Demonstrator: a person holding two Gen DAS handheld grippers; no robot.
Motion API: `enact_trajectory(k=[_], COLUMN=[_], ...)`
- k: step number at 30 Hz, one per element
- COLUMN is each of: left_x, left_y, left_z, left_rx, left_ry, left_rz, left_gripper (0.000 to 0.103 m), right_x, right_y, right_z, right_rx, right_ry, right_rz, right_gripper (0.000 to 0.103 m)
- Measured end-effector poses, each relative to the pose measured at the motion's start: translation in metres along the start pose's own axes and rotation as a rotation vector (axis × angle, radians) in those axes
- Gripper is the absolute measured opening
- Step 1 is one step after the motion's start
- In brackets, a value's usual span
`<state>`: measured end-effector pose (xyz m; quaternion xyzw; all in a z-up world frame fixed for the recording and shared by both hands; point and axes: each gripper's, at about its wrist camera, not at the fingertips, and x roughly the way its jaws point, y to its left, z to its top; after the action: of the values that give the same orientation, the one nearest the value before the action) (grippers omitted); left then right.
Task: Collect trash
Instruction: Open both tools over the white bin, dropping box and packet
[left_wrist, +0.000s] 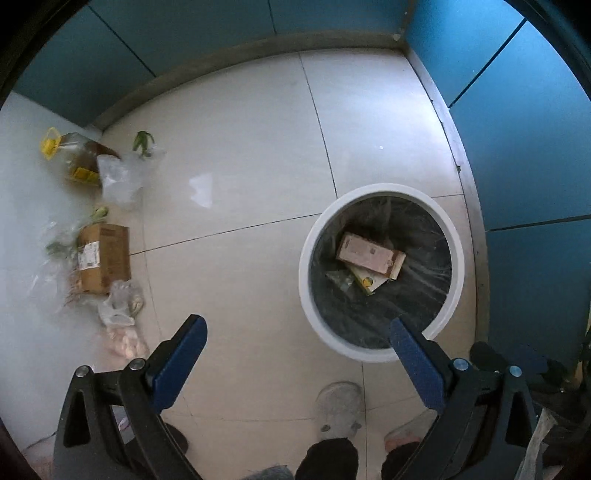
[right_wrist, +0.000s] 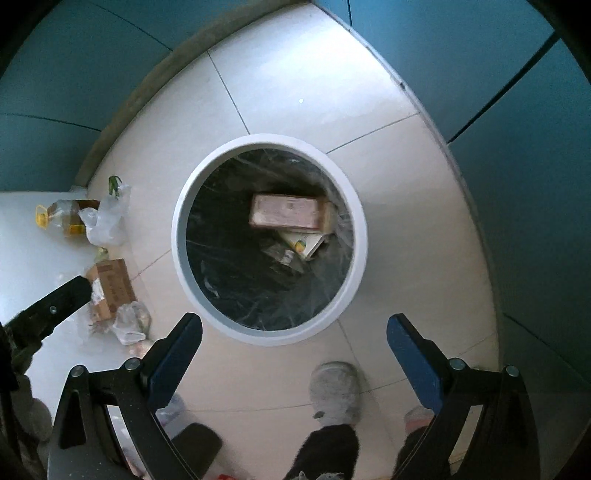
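A round white trash bin (left_wrist: 306, 280) with a dark liner stands on the tiled floor; it also shows in the right wrist view (right_wrist: 177, 236). Inside lie a pink-brown carton (left_wrist: 365, 254) (right_wrist: 284, 212) and a white and yellow box (left_wrist: 369, 282). Trash lies at the left: a cardboard box (left_wrist: 105, 258) (right_wrist: 112, 286), an oil bottle with a yellow cap (left_wrist: 79, 158) (right_wrist: 61, 218), clear plastic bags (left_wrist: 120, 181) (right_wrist: 107, 218). My left gripper (left_wrist: 297, 328) is open and empty, above the floor left of the bin. My right gripper (right_wrist: 295, 326) is open and empty above the bin's near rim.
Teal cabinet fronts (left_wrist: 517, 147) line the back and right. Green vegetable scraps (left_wrist: 144, 142) and a small bag (left_wrist: 122, 302) lie by the box. The person's slippered feet (left_wrist: 340, 406) (right_wrist: 334, 391) stand just below the bin. A white surface (left_wrist: 22, 206) lies at the left.
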<state>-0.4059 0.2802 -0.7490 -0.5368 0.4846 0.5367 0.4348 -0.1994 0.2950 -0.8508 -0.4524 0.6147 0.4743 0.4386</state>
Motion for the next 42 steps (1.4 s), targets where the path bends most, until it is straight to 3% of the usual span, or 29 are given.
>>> enact_trajectory(k=[7, 16, 28, 36, 42], left_x=[-0.065, -0.169, -0.303, -0.370, -0.431], left_y=[-0.005, -0.002, 0.003, -0.004, -0.045], left_z=[-0.024, -0.056, -0.101, -0.129, -0.129], left_rx=[0.020, 0.031, 0.051, 0.081, 0.134], left_ry=[-0.064, -0.115, -0.174, -0.225, -0.335], left_rz=[0.051, 0.033, -0.026, -0.052, -0.051], left_gripper=[0.101, 0.101, 0.101, 0.101, 0.103], right_x=[-0.066, -0.177, -0.359, -0.453, -0.510], right_y=[0.012, 0.030, 0.058, 0.060, 0.041], right_z=[-0.028, -0.075, -0.139, -0.185, -0.208], right_rx=[-0.051, -0.126, -0.154, -0.141, -0.098], right_ry=[-0.060, -0.116, -0.247, -0.307, -0.363], right_rz=[-0.099, -0.119, -0.098, -0.039, 0.103], right_gripper=[0.101, 0.101, 0.101, 0.101, 0.101])
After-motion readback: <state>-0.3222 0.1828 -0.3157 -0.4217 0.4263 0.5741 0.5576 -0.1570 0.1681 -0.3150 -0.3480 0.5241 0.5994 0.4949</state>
